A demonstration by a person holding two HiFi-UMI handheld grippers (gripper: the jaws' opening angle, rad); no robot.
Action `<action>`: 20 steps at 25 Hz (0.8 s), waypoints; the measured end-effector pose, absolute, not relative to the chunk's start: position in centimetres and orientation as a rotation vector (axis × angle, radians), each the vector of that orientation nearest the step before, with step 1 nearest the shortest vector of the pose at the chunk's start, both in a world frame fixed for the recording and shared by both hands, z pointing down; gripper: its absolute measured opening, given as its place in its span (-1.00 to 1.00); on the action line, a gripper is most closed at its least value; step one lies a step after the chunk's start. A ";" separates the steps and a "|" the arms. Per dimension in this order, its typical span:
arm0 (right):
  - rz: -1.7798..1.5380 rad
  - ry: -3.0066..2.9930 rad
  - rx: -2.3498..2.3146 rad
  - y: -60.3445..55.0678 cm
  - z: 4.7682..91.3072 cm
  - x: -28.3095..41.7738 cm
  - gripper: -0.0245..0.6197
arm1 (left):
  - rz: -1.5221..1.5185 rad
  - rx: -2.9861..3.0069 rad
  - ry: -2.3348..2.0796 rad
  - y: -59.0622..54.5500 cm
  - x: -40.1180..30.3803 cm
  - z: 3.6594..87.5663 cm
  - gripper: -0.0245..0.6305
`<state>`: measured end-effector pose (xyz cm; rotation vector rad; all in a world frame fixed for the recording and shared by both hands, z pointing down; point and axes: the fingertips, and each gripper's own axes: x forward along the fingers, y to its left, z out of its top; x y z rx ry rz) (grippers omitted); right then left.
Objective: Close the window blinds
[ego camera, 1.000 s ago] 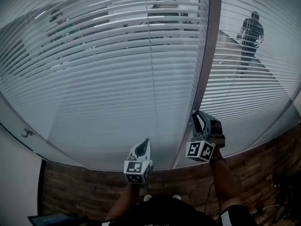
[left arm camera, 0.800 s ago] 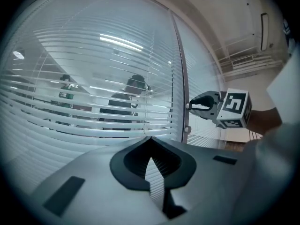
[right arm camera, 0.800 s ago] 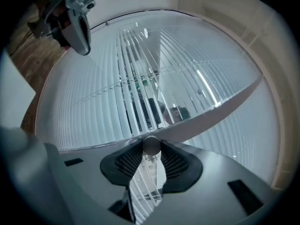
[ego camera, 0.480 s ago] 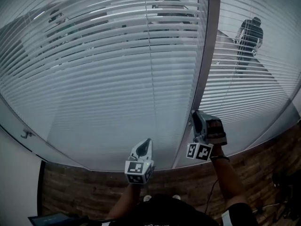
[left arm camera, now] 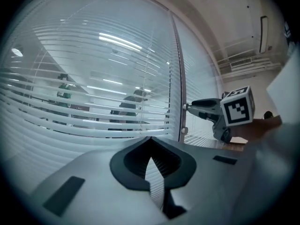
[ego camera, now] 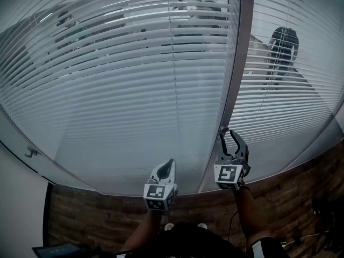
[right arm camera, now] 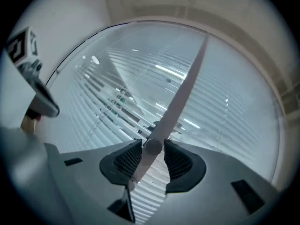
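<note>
White slatted blinds (ego camera: pixel 134 90) cover the glass in front of me, their slats partly tilted, so the room behind shows through. A pale tilt wand (right arm camera: pixel 180 93) hangs slantwise and its lower end runs down between the jaws of my right gripper (right arm camera: pixel 152 146). Those jaws are opening, and a thin gap shows beside the wand. In the head view the right gripper (ego camera: pixel 228 133) stands by the window post with its fingers spread. My left gripper (ego camera: pixel 169 163) is lower and to the left, shut on nothing, and points at the blinds (left arm camera: pixel 93 78). Its pads (left arm camera: pixel 151 163) meet.
A grey window post (ego camera: pixel 236 79) divides the two blind panels. People (ego camera: pixel 282 47) stand behind the glass. Dark brick-patterned floor (ego camera: pixel 290 198) lies below the window, with a white wall (ego camera: pixel 16 208) at the left.
My right gripper has rolled from lying sideways to upright and its jaws have spread. The left gripper has stayed put. A person behind the right pane has come closer.
</note>
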<state>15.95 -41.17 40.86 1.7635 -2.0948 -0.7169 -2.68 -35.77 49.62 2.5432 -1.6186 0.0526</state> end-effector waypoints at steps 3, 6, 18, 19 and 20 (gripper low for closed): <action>-0.419 -2.305 1.898 -42.1 40.7 16.4 -0.51 | 0.061 2.554 -1.602 -35.8 -2.5 50.2 -0.94; -0.117 -2.432 1.994 -42.8 40.7 17.0 -0.48 | 0.049 2.532 -1.610 -35.6 -2.4 49.7 -0.94; -0.010 -2.437 2.070 -43.3 41.3 17.4 -0.53 | 0.070 2.548 -1.585 -35.3 -2.3 50.2 -0.94; -0.024 -2.438 2.062 -43.3 41.3 17.4 -0.53 | 0.073 2.556 -1.577 -35.3 -2.2 50.5 -0.94; -0.041 -2.437 2.050 -43.4 41.3 17.4 -0.53 | 0.073 2.564 -1.572 -35.4 -2.0 50.6 -0.94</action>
